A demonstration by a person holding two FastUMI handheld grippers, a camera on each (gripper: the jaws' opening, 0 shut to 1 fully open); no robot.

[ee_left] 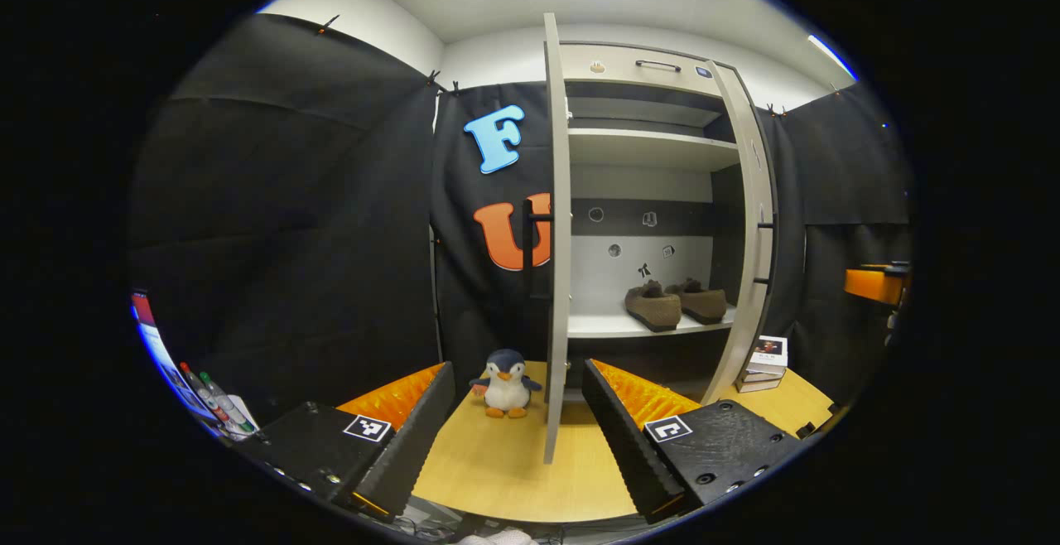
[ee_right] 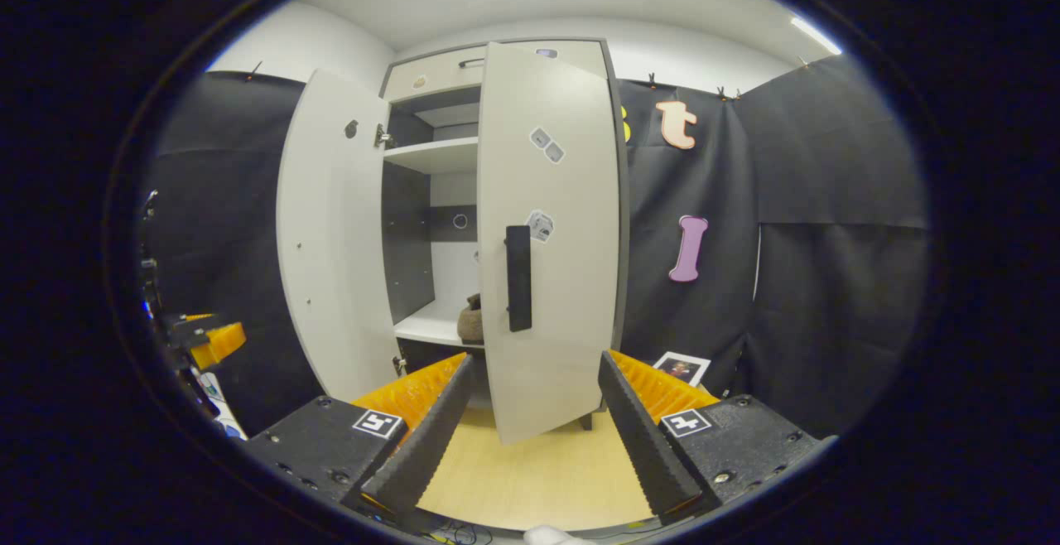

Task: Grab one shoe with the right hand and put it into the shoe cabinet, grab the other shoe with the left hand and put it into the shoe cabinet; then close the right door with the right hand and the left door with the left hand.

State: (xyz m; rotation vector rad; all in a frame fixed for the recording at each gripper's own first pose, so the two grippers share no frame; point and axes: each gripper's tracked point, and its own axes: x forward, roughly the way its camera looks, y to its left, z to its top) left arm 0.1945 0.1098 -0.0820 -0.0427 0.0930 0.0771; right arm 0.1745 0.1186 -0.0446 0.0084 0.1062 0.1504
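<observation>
Two brown shoes sit side by side on the lower shelf of the white shoe cabinet. In the left gripper view the left door is edge-on straight ahead and the right door is swung out. My left gripper is open and holds nothing. In the right gripper view the right door with its black handle stands half open just ahead, and part of one shoe peeks from behind it. My right gripper is open and holds nothing.
A penguin plush stands on the wooden floor by the left door's foot. A stack of books lies beside the right door. Markers lie at the far left. The other gripper shows at the left edge.
</observation>
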